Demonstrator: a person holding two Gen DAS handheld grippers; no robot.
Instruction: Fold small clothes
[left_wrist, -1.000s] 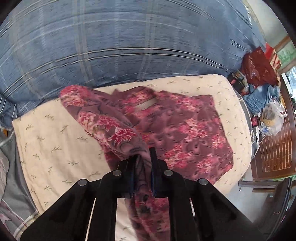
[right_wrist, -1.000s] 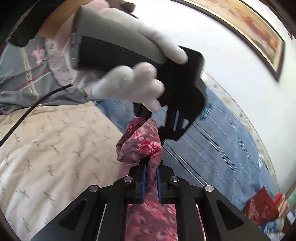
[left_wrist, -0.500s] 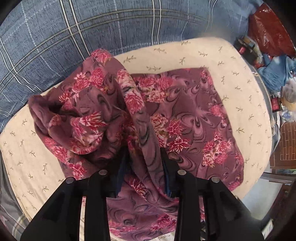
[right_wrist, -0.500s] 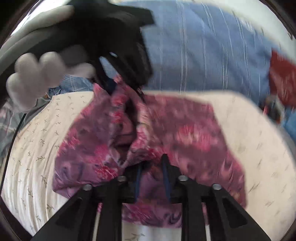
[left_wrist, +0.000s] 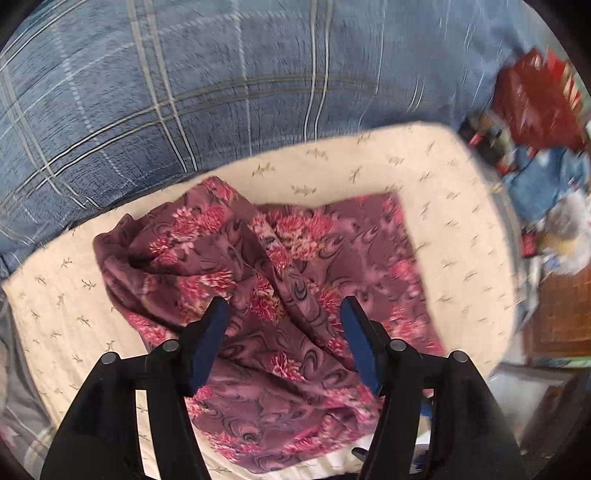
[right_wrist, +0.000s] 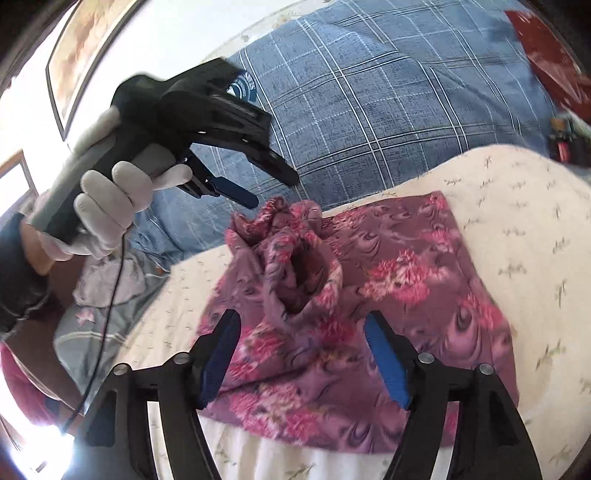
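Observation:
A purple garment with pink flowers (left_wrist: 295, 280) lies on a cream quilted pad (left_wrist: 461, 229), its left part folded over and bunched, the right part flat. It also shows in the right wrist view (right_wrist: 388, 280). My left gripper (left_wrist: 284, 314) is open and empty, hovering above the bunched cloth; it also shows in the right wrist view (right_wrist: 273, 190), held by a white-gloved hand above the garment's far left corner. My right gripper (right_wrist: 301, 328) is open and empty just above the garment's near side.
A blue plaid blanket (left_wrist: 184, 92) lies behind the pad. A red bag (left_wrist: 535, 99) and cluttered items (left_wrist: 554, 206) sit at the right. Grey bedding (right_wrist: 92, 306) lies left of the pad. A cable (right_wrist: 103, 332) hangs from the left gripper.
Both grippers were shut on the garment a second ago and have opened and let it drop. The folded-over part now rests bunched on the pad. Both grippers have lifted back.

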